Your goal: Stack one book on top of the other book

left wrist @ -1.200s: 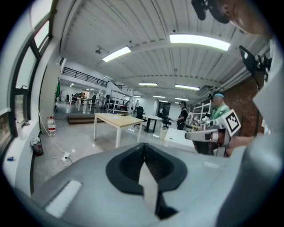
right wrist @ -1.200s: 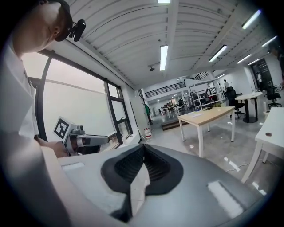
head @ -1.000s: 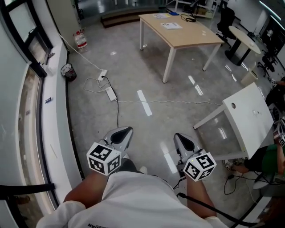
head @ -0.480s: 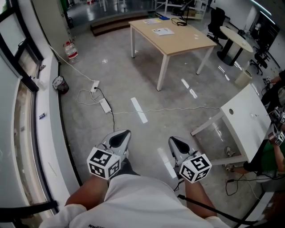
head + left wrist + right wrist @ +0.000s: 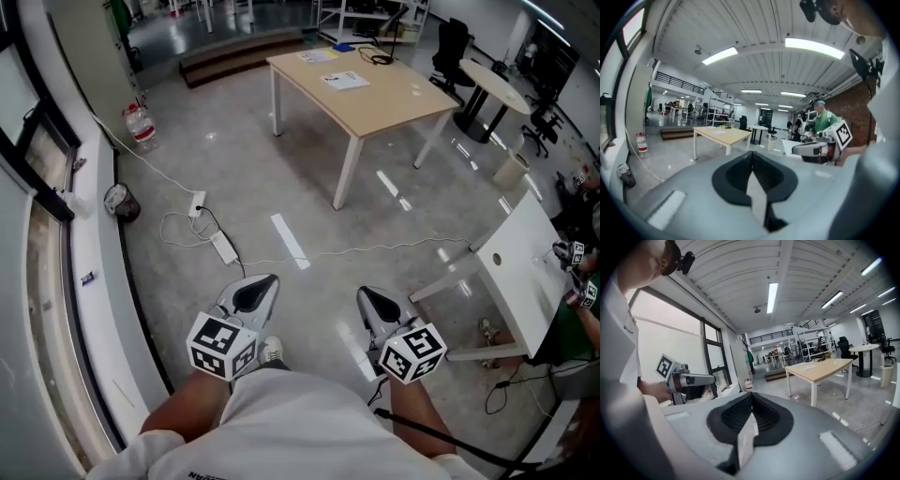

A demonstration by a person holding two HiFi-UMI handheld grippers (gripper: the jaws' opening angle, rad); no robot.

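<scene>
I see no book in any view. My left gripper [image 5: 270, 279] and right gripper [image 5: 366, 292] are held side by side at waist height over the grey floor, both pointing ahead. In the left gripper view the left gripper [image 5: 752, 154] has its jaws pressed together with nothing between them. The right gripper [image 5: 751, 397] looks the same in the right gripper view. A light wooden table [image 5: 375, 94] stands ahead with sheets of paper [image 5: 339, 79] and a dark cable on it.
A white table [image 5: 525, 248] is at the right, with a person in green [image 5: 574, 319] beside it holding a marker cube. A white cord and power strip [image 5: 225, 247] lie on the floor. A water bottle [image 5: 139, 124] and window ledge [image 5: 94, 281] are at the left.
The wooden table has slid left and lower in the head view, and the white table has shifted right. Both grippers keep their place in the picture and stay shut.
</scene>
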